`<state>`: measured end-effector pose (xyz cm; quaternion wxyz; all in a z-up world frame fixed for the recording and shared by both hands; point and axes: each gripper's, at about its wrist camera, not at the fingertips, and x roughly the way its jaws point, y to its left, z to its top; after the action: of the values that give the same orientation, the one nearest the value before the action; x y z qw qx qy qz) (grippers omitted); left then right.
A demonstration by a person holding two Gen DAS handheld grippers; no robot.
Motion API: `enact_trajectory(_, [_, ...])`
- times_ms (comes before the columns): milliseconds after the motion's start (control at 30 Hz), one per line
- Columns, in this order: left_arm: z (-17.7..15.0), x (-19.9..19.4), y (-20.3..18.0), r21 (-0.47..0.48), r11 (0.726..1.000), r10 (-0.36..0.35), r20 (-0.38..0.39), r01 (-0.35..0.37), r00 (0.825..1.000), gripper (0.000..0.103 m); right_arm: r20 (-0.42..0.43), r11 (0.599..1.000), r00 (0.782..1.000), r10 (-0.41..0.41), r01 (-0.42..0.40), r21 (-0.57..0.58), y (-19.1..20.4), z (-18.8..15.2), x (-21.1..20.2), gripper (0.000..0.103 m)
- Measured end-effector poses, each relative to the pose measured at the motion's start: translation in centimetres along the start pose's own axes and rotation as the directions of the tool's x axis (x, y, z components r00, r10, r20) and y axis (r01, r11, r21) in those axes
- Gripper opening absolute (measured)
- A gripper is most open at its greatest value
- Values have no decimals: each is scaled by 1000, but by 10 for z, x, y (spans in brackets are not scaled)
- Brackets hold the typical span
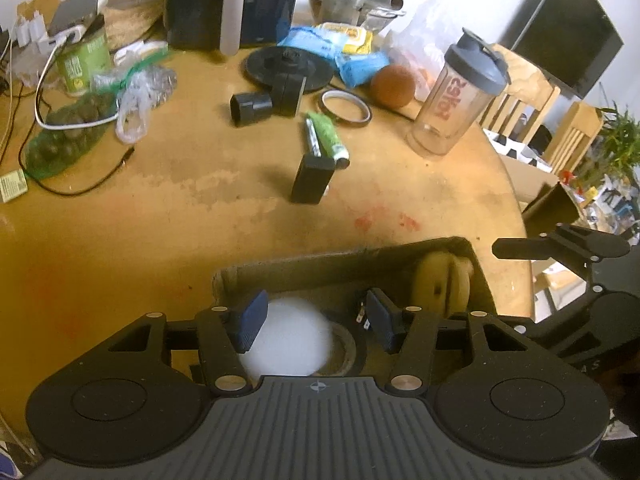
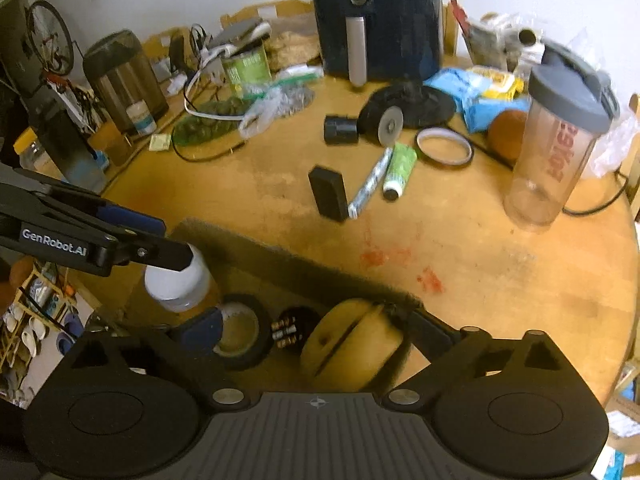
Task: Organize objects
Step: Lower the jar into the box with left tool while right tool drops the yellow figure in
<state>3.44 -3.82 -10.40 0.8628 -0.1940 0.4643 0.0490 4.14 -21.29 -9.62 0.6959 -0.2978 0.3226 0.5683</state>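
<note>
- Left wrist view: nearest the lens, the left gripper (image 1: 312, 320) hangs over the cardboard box (image 1: 360, 256) at the near table edge. Its blue pads stand partly apart, with a white-capped bottle (image 1: 288, 340) low between them. The pads do not visibly press on the cap, so I judge nothing to be pinched.
- The bottle stands upright inside the box, beside a tape roll (image 1: 346, 350). A yellow round object (image 1: 440, 288) sits in the far right corner, upright against the wall.
- The right gripper (image 1: 560, 248) shows at the right margin, just outside the box wall.
- Loose items lie on the wooden table (image 1: 180, 208), well apart from the box: a black block (image 1: 312, 180) standing on end, a green tube (image 1: 332, 136) with a silvery stick just beside it, and a shaker bottle (image 1: 456, 92) near the far edge.

- Right wrist view: nearest the lens, the right gripper (image 2: 316, 332) is spread wide over the box. The yellow round object (image 2: 352, 340) lies between its fingers, which stand clear of it, so it looks released, resting in place.
- The tape roll (image 2: 240, 336) lies flat beside a small cup of batteries (image 2: 286, 330). Items are packed side by side, presumably to save room.
- The left gripper (image 2: 176, 252) reaches in from the left above the white-capped bottle (image 2: 178, 284).
- Judgement: sorting is partly done; the black block (image 2: 328, 192) and green tube (image 2: 400, 168) are not yet collected.
</note>
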Motion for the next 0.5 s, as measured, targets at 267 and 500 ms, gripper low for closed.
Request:
enact_trajectory(267, [14, -6, -1, 3, 1000, 9, 56, -9, 998, 54, 19, 1000, 999, -27, 27, 10, -3, 7, -1, 103])
enact_trajectory(500, [38, -5, -2, 24, 999, 23, 95, -25, 995, 54, 60, 997, 997, -53, 50, 54, -19, 18, -7, 103])
